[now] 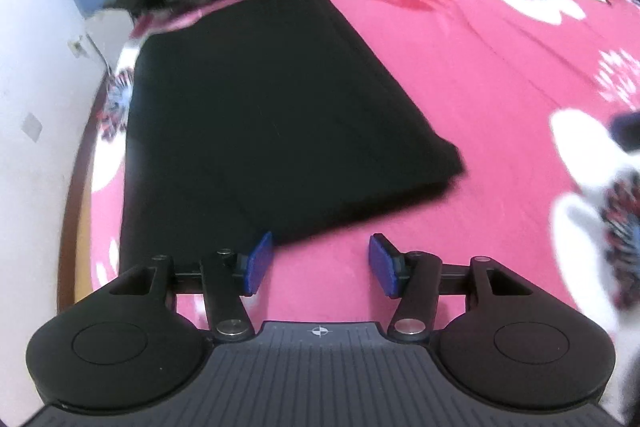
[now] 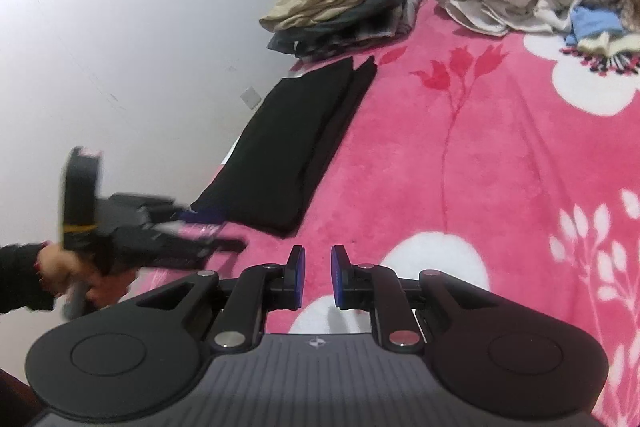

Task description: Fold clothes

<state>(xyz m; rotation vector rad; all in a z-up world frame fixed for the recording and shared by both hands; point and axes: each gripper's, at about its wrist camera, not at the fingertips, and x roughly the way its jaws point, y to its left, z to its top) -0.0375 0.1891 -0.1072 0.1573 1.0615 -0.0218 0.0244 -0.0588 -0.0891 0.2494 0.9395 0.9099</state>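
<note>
The black garment [image 1: 256, 115] lies flat on the pink blanket [image 1: 460, 75] of the bed, near the wall-side edge, already folded lengthwise into a long strip. It is judged soft, light and limp; layers may slide apart if lifted carelessly. A hold is best taken at the near short edge, all layers pinched together. The left gripper [image 1: 320, 263] is held just beside that edge, jaws released and empty. The right gripper [image 2: 318, 275] is held well apart from the garment, jaws nearly together, nothing between them.
</note>
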